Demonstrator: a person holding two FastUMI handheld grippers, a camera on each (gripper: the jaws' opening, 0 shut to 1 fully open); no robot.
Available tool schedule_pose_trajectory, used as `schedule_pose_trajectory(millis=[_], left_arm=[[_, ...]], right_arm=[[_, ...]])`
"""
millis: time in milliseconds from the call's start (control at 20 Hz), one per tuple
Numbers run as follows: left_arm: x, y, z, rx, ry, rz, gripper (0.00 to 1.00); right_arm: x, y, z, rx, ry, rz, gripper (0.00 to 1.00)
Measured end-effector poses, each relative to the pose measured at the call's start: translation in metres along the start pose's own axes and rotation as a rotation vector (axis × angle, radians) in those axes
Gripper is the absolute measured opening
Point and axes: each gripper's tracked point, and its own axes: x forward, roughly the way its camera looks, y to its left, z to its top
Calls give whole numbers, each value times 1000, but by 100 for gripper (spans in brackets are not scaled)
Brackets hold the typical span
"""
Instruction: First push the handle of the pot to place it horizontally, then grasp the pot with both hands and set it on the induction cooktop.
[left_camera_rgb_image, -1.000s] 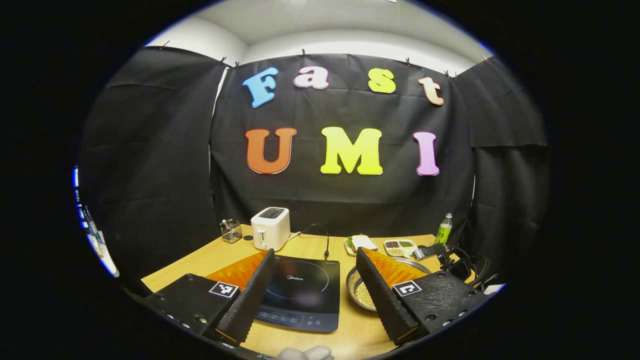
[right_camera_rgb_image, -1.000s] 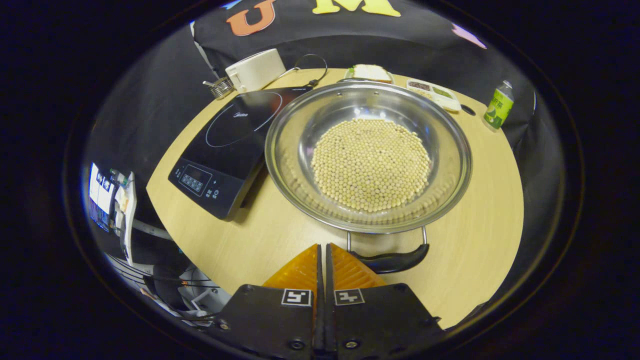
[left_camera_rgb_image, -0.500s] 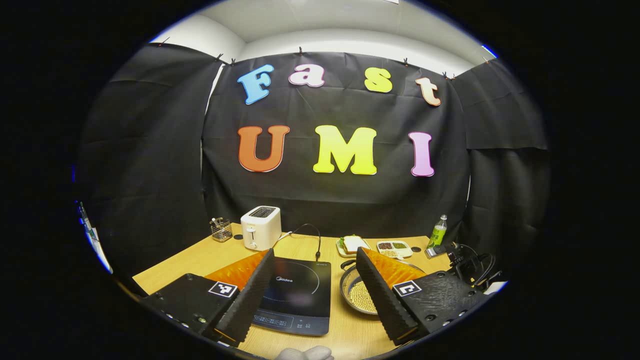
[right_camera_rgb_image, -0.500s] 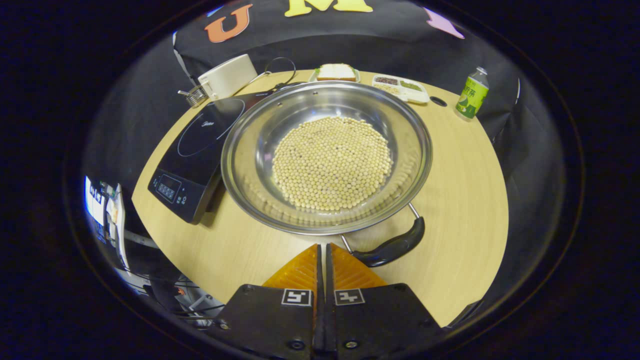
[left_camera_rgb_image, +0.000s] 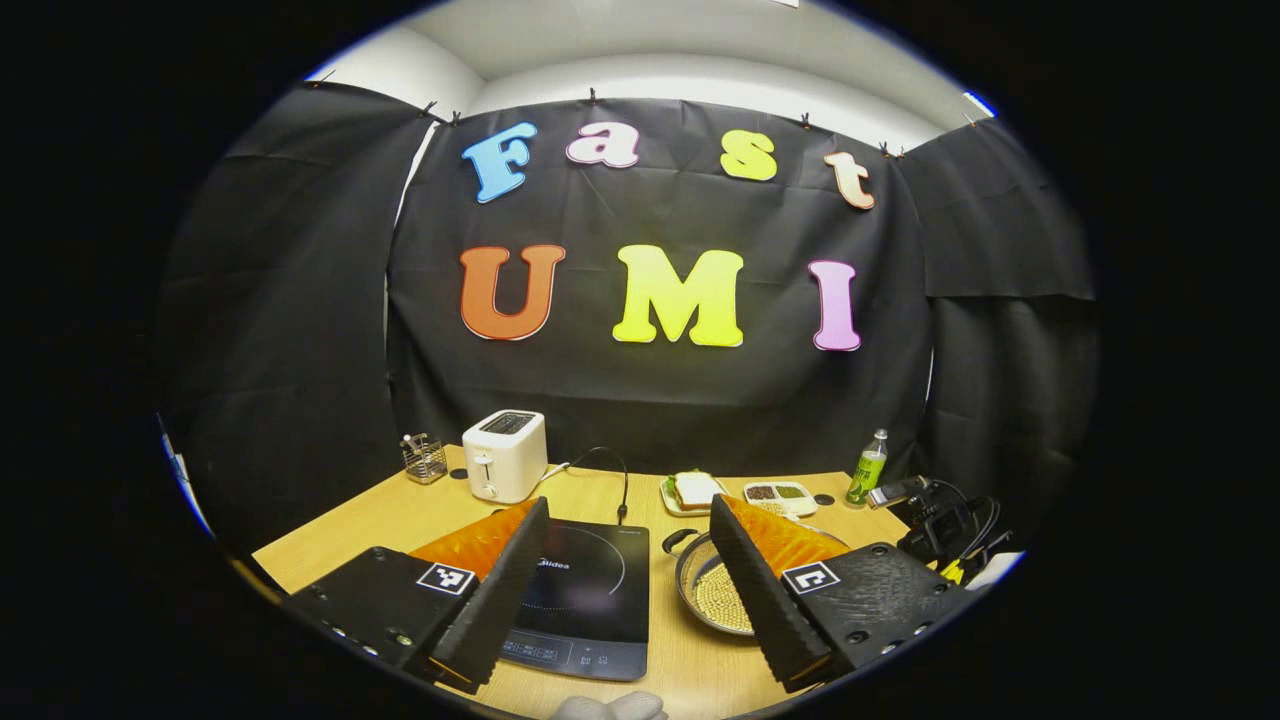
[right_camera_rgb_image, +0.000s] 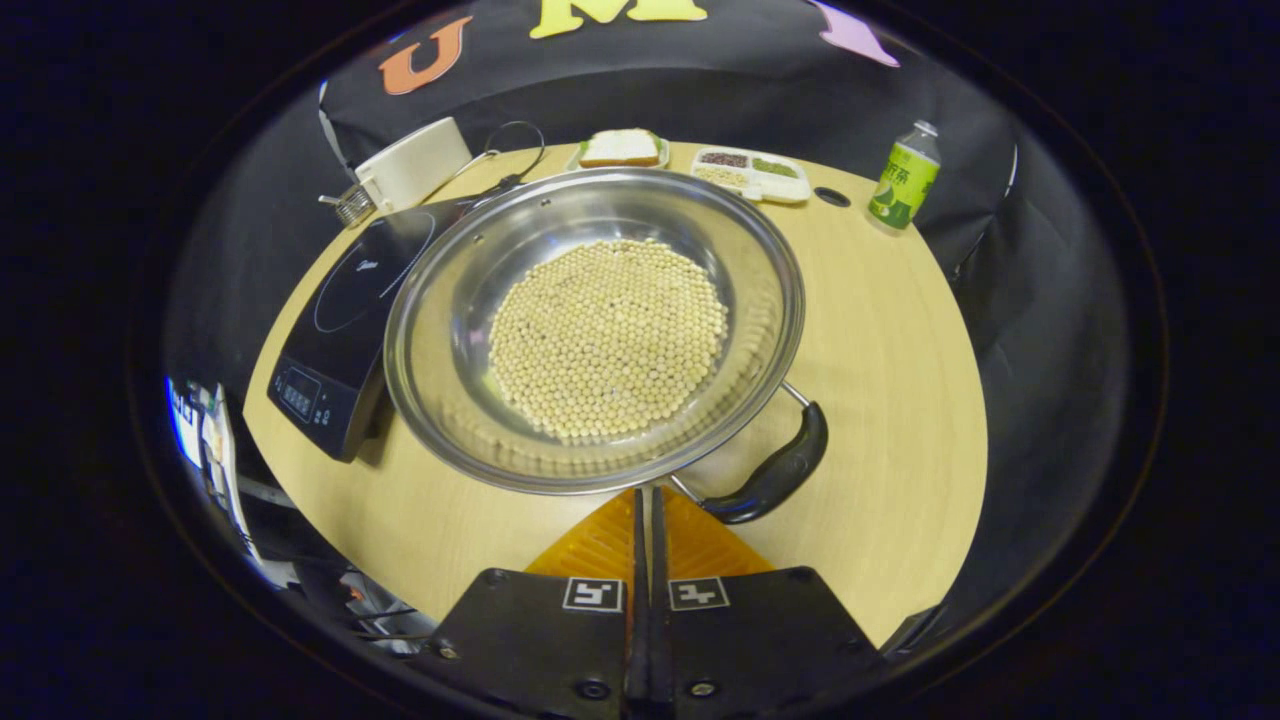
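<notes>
Hovering level above table, left gripper (left_camera_rgb_image: 620, 590) fingers spread; right gripper (right_camera_rgb_image: 645, 520) pinched together, tips at pot (right_camera_rgb_image: 600, 330) handle (right_camera_rgb_image: 775, 475).

L gripper wide, R gripper closed.
Left gripper (left_camera_rgb_image: 628, 585) fingers spread apart, held level; right gripper (right_camera_rgb_image: 648, 520) fingers pressed together w/ nothing between, angled down.

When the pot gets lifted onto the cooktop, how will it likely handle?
The pot is probably stiff, being shiny metal. Its layer of loose beans adds weight and may slide or spill if tilted. Two side handles, one near the right gripper, suit a level two-handed lift.
</notes>
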Motion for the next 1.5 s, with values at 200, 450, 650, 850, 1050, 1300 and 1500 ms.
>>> schedule_pose_trajectory(millis=[200,450,650,850,1050,1300,1500], left_arm=[[5,-2,-3,12,9,-13,96],[15,-15,-9,1,23,-25,95],[16,-22,-15,-5,47,-19,95],[17,-22,-17,1,56,2,96],[17,-17,-20,2,61,32,96],[20,-14,-25,-1,70,65,96],[23,-15,-30,-4,80,86,96]], right_arm=[[-4,-17,2,1,-9,-30,0],[-8,-41,-1,11,-16,-55,1],[-5,-61,1,52,-2,-63,4],[0,-72,11,57,2,-69,4],[7,-80,25,40,0,-78,1],[14,-93,39,3,-10,-88,1],[19,-105,52,-42,-18,-97,4]])
